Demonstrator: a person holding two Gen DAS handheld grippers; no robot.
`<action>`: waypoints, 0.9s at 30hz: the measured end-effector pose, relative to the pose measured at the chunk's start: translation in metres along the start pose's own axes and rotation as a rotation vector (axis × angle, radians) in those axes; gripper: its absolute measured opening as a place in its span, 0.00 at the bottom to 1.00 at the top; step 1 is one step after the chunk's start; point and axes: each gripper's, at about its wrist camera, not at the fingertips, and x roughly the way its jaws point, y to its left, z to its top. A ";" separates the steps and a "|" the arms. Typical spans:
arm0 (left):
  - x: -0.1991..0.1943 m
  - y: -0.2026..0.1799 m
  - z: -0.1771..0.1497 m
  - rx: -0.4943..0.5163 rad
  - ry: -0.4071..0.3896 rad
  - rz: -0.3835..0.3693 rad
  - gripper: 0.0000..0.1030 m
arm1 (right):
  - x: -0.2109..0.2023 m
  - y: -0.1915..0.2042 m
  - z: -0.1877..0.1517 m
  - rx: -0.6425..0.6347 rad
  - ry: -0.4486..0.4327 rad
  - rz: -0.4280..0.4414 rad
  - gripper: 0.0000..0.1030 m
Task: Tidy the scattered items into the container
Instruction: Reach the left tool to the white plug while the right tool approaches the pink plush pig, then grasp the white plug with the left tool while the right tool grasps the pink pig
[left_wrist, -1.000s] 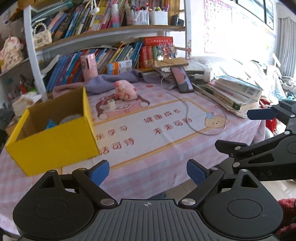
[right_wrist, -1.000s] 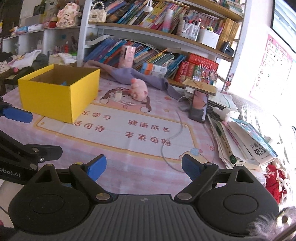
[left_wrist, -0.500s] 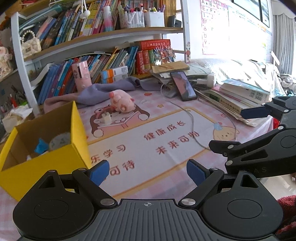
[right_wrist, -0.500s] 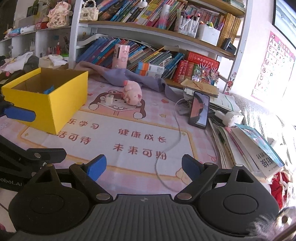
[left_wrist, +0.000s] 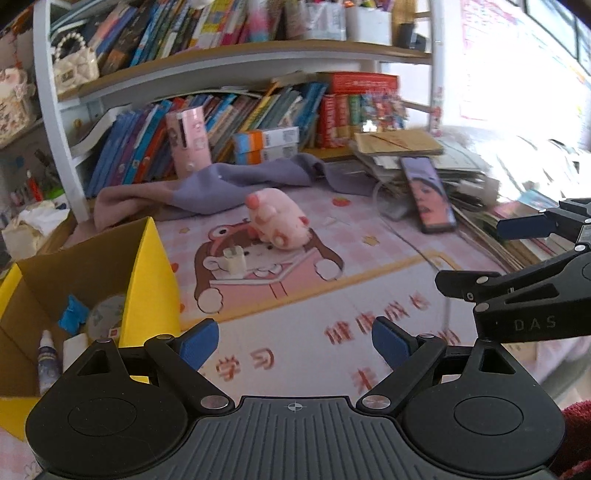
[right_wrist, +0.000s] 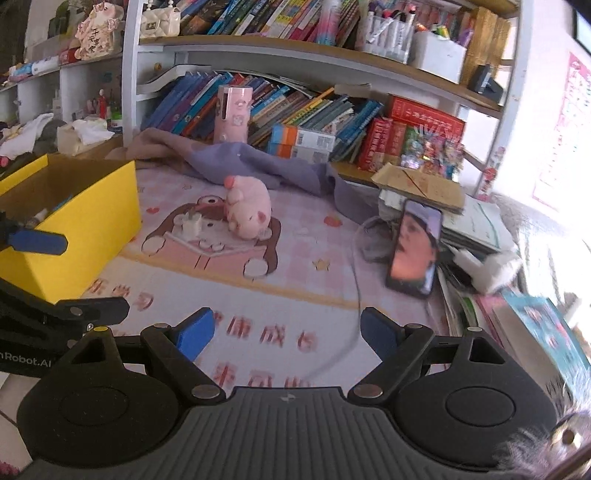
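Note:
A yellow cardboard box (left_wrist: 149, 280) stands open at the left of the pink table mat; it also shows in the right wrist view (right_wrist: 92, 221). Inside lie a small bottle (left_wrist: 47, 360), a blue piece (left_wrist: 72, 314) and a round item (left_wrist: 105, 314). A pink plush pig (left_wrist: 277, 221) (right_wrist: 247, 206) and a small white charger plug (left_wrist: 233, 260) (right_wrist: 192, 221) lie on the mat beyond both grippers. My left gripper (left_wrist: 293, 341) is open and empty, near the box. My right gripper (right_wrist: 286, 332) is open and empty over the mat.
A phone (right_wrist: 415, 247) leans against stacked books and papers (right_wrist: 476, 225) at the right, with a white cable (right_wrist: 354, 280) trailing over the mat. A purple cloth (right_wrist: 266, 166) lies at the back. A bookshelf (right_wrist: 295, 110) lines the rear.
Both grippers have moved forward over the table toward the pig and plug. The box now sits closer, at the left gripper's side, with its inside showing. Both stay open.

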 end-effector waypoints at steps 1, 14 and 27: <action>0.005 0.000 0.004 -0.008 0.003 0.012 0.89 | 0.007 -0.004 0.006 -0.006 -0.003 0.014 0.84; 0.080 -0.008 0.050 -0.016 0.046 0.150 0.71 | 0.109 -0.047 0.066 0.041 0.015 0.218 0.84; 0.157 0.012 0.069 -0.075 0.132 0.240 0.57 | 0.202 -0.043 0.109 0.026 0.055 0.327 0.86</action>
